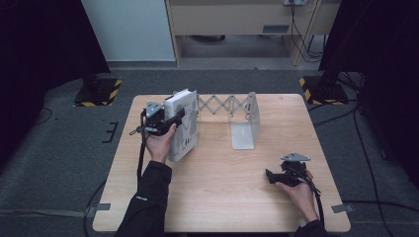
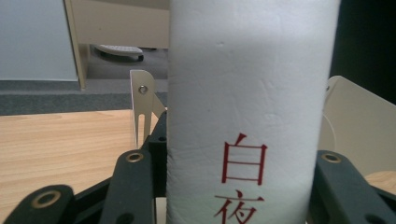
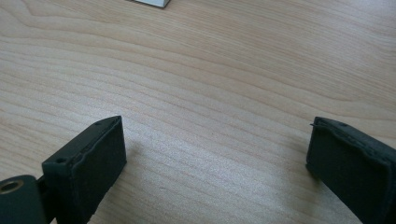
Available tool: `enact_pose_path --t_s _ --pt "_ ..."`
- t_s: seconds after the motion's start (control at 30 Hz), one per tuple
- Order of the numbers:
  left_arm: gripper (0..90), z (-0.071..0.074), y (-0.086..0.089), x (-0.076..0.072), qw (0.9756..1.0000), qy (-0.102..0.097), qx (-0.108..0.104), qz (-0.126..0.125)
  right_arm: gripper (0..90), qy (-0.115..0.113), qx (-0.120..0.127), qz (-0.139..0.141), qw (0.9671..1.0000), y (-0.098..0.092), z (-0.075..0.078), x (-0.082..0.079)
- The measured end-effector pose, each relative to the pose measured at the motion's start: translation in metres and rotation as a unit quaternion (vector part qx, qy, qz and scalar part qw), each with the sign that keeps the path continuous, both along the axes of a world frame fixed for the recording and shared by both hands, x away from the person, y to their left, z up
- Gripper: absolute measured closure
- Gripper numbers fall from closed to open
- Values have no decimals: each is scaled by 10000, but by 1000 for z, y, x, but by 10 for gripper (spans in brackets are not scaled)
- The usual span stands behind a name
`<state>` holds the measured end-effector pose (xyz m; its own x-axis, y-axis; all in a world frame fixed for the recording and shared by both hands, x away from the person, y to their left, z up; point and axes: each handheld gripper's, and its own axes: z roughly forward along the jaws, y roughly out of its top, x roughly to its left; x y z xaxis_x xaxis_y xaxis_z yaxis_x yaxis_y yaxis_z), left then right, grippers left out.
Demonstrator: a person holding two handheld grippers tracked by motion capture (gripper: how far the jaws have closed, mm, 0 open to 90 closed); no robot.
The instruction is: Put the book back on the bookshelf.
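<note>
Left gripper [image 1: 174, 120], high view: clamped on white book [image 1: 184, 123] at its spine side, book upright near far-left corner of table [image 1: 217, 197], against left end plate of expanding bookend rack [image 1: 237, 116]. Grip probably set high to steady the volume while seated or withdrawn. Left hand [image 1: 160, 143] under the tool, forearm running in from near edge, sleeve dark.

Right gripper [image 1: 276, 177], same view: low over table toward near-right corner, well apart from book and rack, pointing left. Right hand [image 1: 296, 190] cradling it from below; apparently parked, no load.

Left gripper view: jaws either side of book spine [image 2: 252, 107], pinching it; red characters printed on spine. Rack's metal plate [image 2: 140, 105] just behind at left, cream plate [image 2: 355, 121] at right; bare wood at lower left.

Right gripper view: jaws spread wide, nothing between, pads hovering just above wood grain of table [image 3: 210, 70]. Corner of pale object [image 3: 152, 3] at top edge, likely rack base.
</note>
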<state>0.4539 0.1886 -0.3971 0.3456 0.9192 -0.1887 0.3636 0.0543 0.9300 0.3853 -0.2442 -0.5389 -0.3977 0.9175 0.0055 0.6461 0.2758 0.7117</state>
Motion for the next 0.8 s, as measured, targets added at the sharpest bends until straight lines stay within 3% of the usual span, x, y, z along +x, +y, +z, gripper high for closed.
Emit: enact_pose_path --t_s 0.4,0.8 --pt "516 -8 1 -6 9999 -24 79 -69 51 2 2 -2 10000 0 0 0" --pt "513 -19 6 -42 9989 -93 415 -215 50 -7 6 -16 10000 0 0 0"
